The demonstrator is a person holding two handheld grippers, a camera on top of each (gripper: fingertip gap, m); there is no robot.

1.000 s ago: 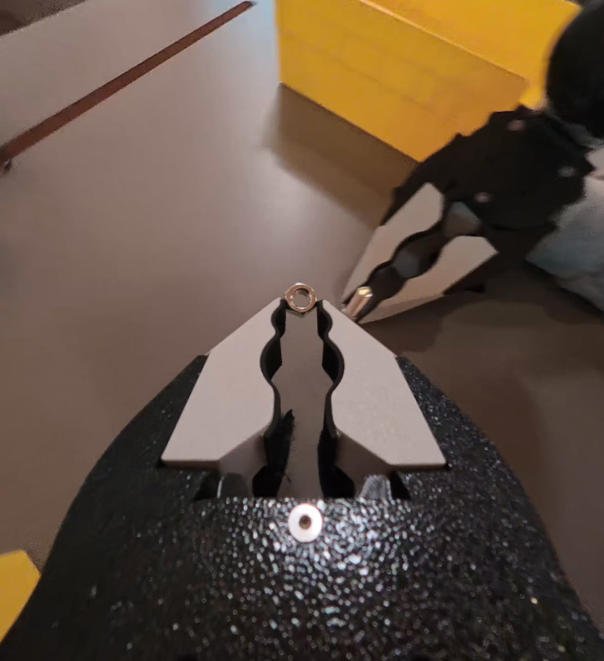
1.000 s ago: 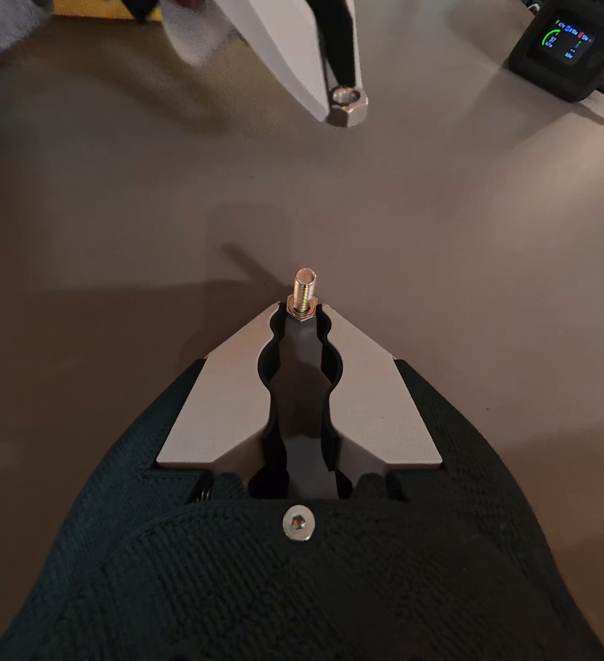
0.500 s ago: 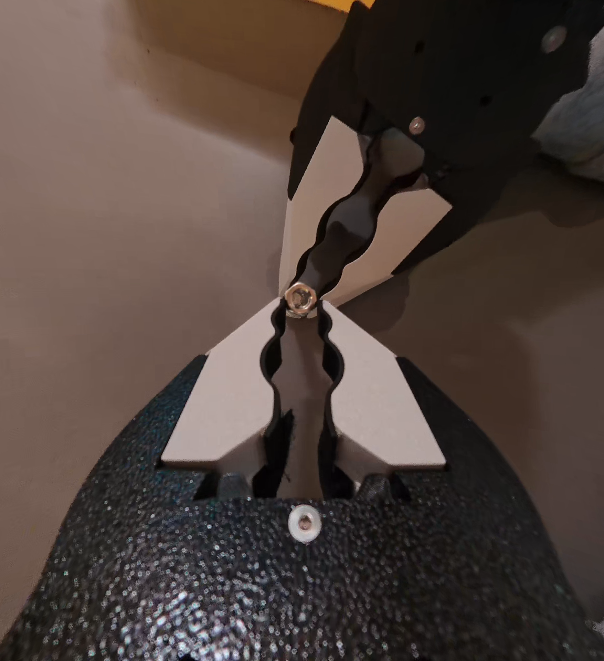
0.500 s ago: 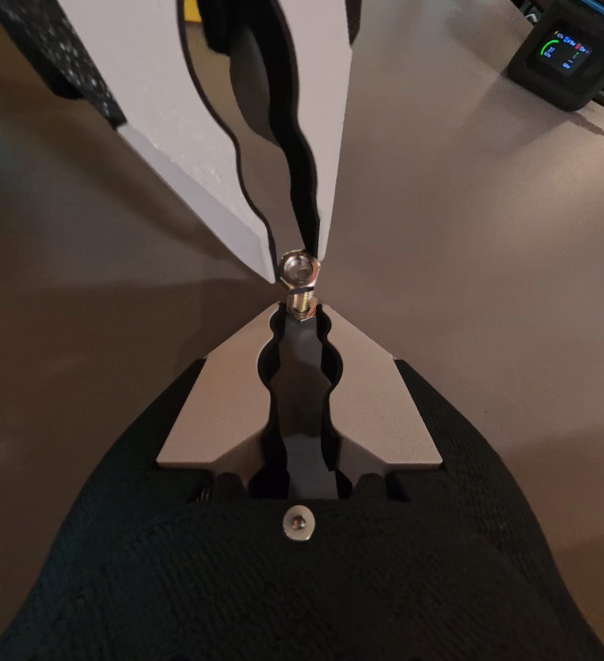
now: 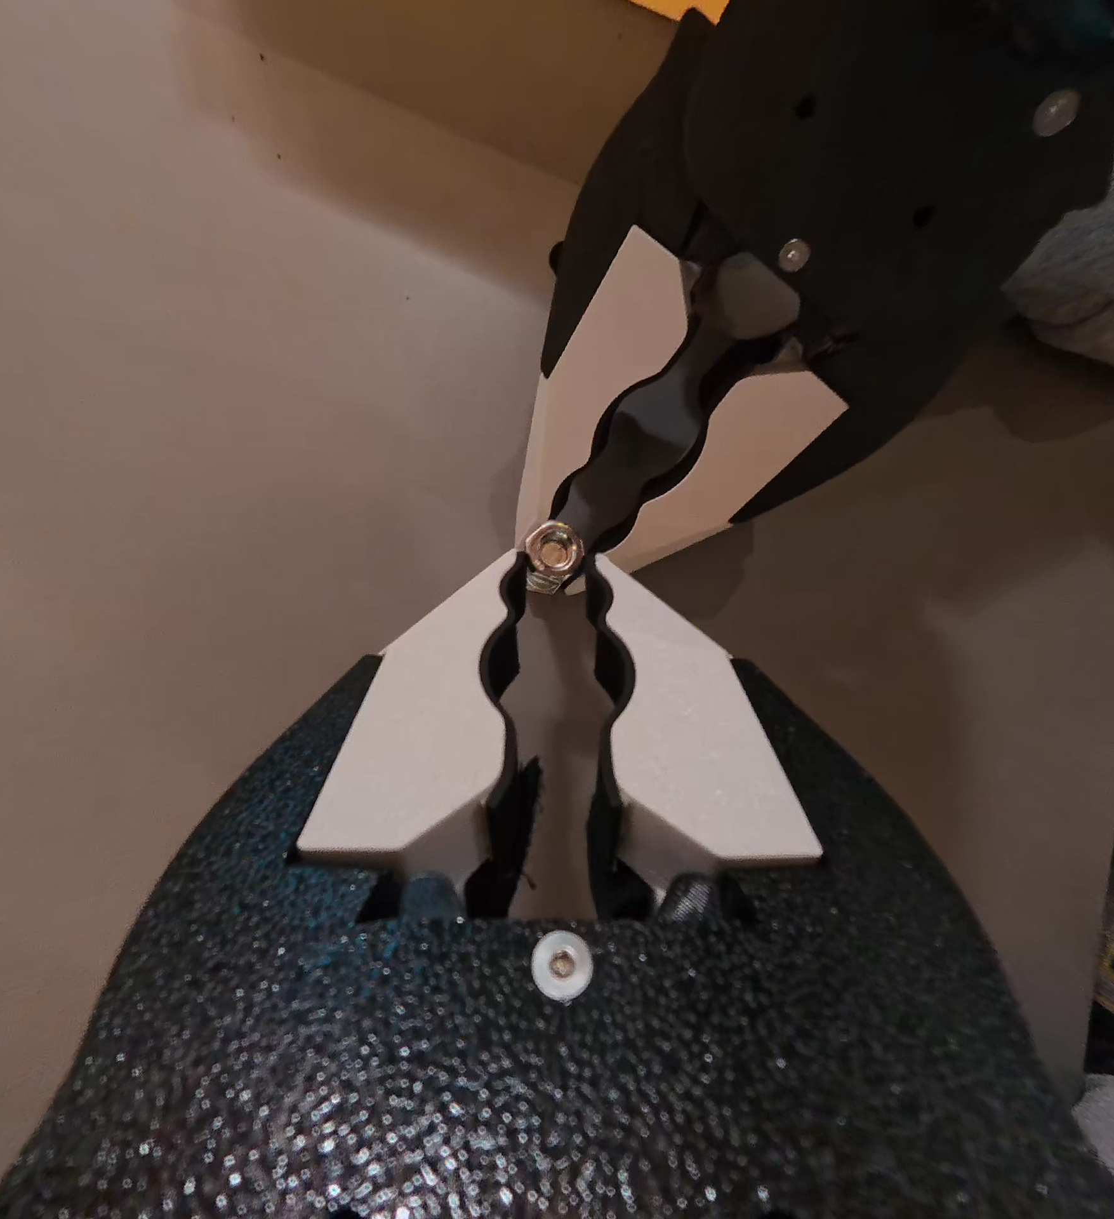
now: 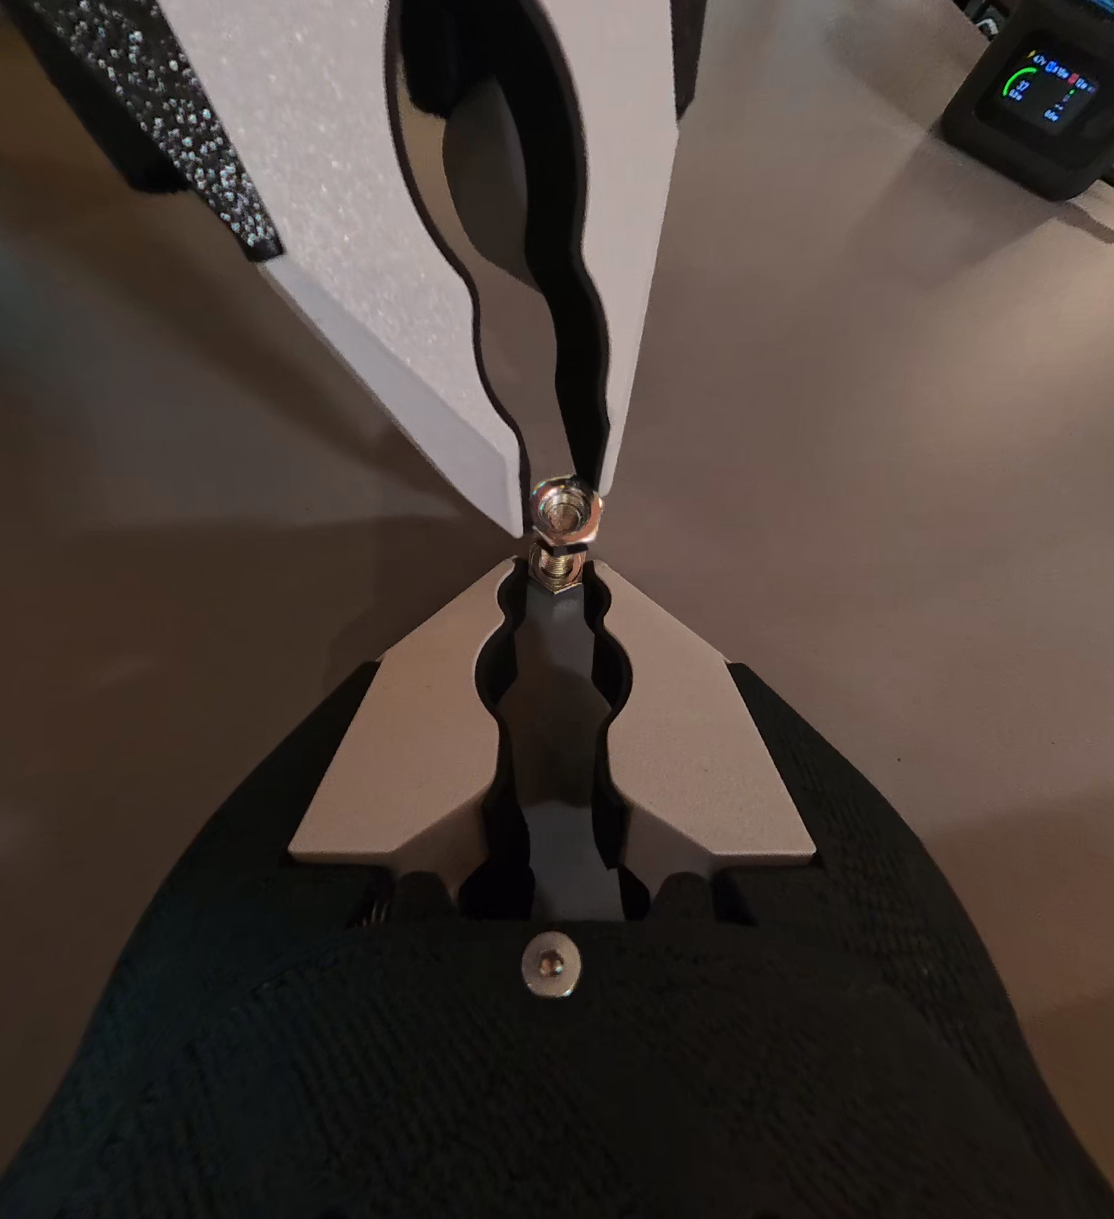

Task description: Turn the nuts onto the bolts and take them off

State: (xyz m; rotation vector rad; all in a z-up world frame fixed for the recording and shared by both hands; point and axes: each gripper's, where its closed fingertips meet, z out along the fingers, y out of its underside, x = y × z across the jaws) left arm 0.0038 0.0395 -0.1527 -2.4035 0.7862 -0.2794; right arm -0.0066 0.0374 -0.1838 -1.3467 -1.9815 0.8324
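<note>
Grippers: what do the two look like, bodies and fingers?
The left gripper has a glossy speckled black body; the right gripper has a matte black body with layered ribbing. Both carry pale grey wedge fingers with wavy black inner pads and a silver screw at the base. No cables visible.

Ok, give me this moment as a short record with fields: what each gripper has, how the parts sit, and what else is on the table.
left gripper: shut on the nut
right gripper: shut on the bolt, gripped at its head end
nut and bolt: nut sits on the bolt's tip, threads show between nut and head
gripper layout: tips meet point to point above the table
how far threaded: cannot tell
background: small black device with lit screen at far right of table
</note>
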